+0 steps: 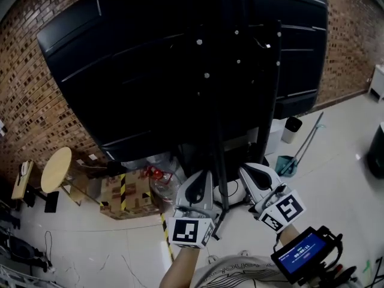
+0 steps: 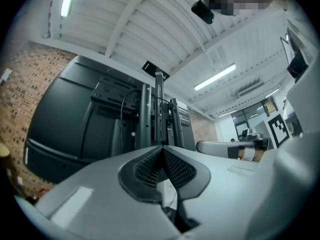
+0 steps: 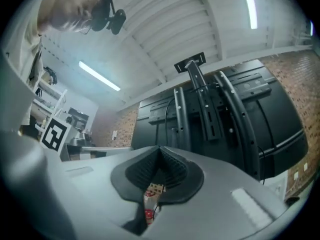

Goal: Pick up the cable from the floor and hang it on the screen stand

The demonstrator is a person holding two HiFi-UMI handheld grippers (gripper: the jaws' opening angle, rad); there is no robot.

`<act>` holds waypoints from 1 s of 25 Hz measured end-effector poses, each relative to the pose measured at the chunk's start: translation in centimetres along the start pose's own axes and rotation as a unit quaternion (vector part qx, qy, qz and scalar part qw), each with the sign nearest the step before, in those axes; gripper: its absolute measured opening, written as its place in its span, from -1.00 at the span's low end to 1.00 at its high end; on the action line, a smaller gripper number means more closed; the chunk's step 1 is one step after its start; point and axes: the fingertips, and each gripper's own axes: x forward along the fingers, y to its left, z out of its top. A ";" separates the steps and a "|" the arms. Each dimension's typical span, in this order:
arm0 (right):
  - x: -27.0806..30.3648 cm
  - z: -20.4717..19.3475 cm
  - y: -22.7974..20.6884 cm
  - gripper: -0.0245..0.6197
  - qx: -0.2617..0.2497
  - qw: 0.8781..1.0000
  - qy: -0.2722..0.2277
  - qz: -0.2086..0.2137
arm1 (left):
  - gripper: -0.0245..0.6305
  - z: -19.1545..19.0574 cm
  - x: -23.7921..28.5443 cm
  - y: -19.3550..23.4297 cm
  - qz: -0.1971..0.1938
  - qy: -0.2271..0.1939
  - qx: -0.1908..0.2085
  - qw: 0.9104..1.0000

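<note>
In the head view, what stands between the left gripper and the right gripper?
A black upright of the screen stand runs down between the left gripper and the right gripper. The head view shows this.

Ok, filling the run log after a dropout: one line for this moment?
left gripper: shut, empty | right gripper: shut, empty | both pointed at screen stand | cable: in neither grip

Black cable (image 2: 121, 110), apparently on upright stand (image 2: 159, 109)
</note>
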 end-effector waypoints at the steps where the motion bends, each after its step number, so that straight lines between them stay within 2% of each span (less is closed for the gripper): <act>1: -0.1 -0.5 0.2 -0.91 0.004 1.000 0.009 -0.004 | -0.86 -0.8 -0.3 0.1 -0.001 0.013 -0.008 1.000; 6: -2.1 -1.9 2.2 -0.92 -0.002 0.999 0.034 -0.019 | -0.86 -1.7 -2.5 -1.4 0.008 0.028 -0.004 1.000; 9: -1.8 -4.0 2.8 -0.92 0.009 0.999 0.049 -0.020 | -0.86 -3.8 -3.0 -1.2 0.020 0.041 -0.017 0.999; 12: -2.1 -5.3 3.2 -0.92 0.011 0.998 0.057 -0.015 | -0.86 -5.5 -3.1 -1.9 0.014 0.045 -0.021 0.999; 25: -1.6 -4.5 4.8 -0.92 0.004 0.997 0.081 -0.003 | -0.86 -3.7 -4.2 -1.0 0.029 0.046 -0.028 0.998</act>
